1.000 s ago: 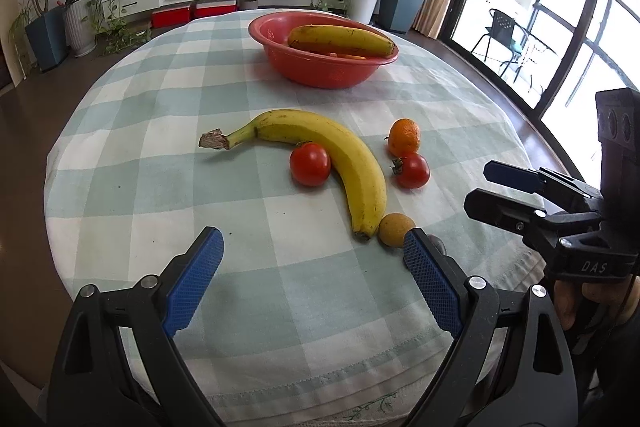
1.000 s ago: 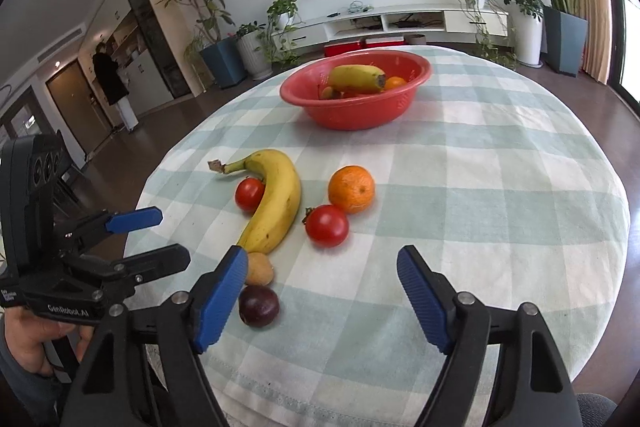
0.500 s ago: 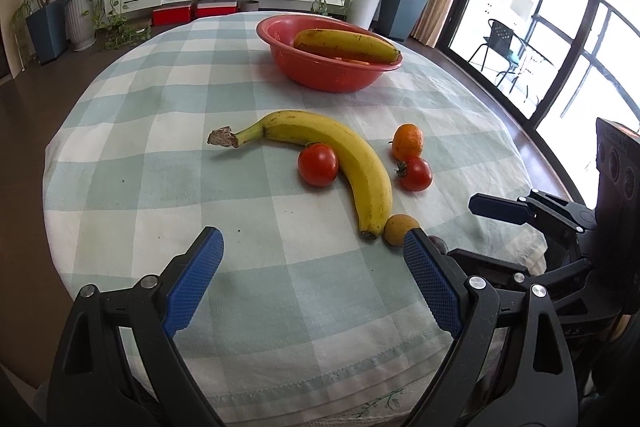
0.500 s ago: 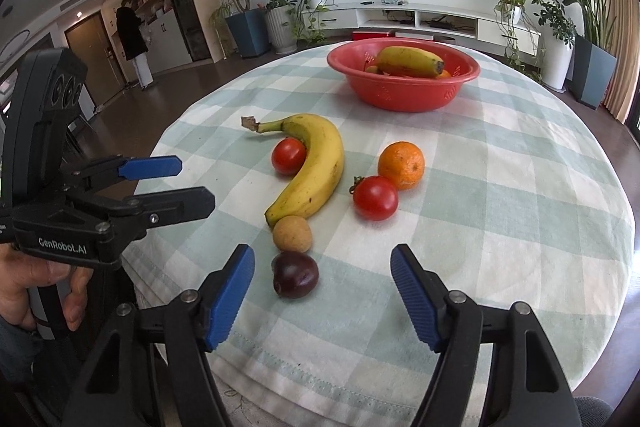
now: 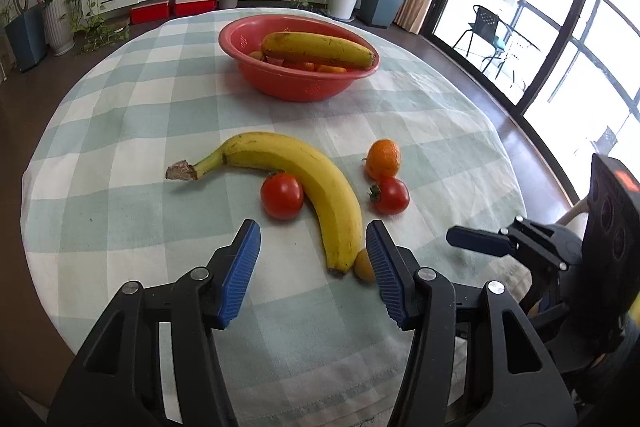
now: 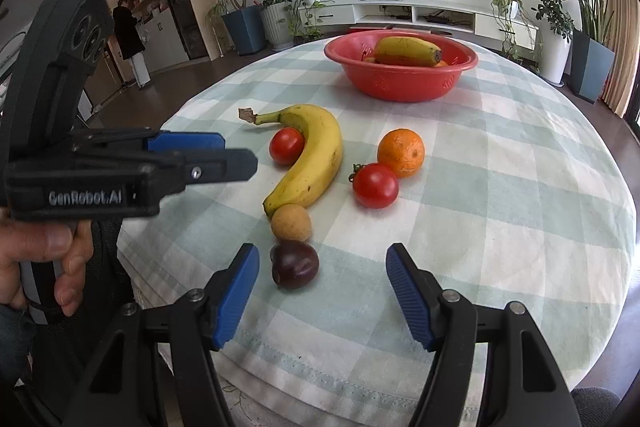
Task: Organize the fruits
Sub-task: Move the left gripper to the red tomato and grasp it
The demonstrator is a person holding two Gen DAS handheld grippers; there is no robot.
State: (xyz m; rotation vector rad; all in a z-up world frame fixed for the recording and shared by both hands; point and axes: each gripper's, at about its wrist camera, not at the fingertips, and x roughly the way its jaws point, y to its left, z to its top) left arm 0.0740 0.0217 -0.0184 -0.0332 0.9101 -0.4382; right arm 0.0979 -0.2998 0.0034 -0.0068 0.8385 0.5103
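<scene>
Left wrist view: left tongs (image 5: 313, 269) spread wide and empty, low centre of frame, over the checked worktop (image 5: 120, 187). Loose banana (image 5: 304, 171) lies mid-frame, one tomato (image 5: 282, 195) touching its inner curve, a second tomato (image 5: 390, 195) just below the orange (image 5: 383, 159). Red bowl (image 5: 298, 83), upper centre, already holds a banana and smaller pieces. Right tongs (image 5: 480, 243) enter at right edge; their gap is not readable here. The tan round fruit (image 5: 362, 265) is half hidden behind the right pad.

Right wrist view: right tongs (image 6: 322, 289) spread and empty, low centre. This view alone shows the dark plum (image 6: 295, 264), just inside the left pad, touching the tan fruit. Judged next step: centre the pads on the plum, close gently to avoid bruising or nudging its neighbour, then carry to the bowl (image 6: 400, 83), upper centre
</scene>
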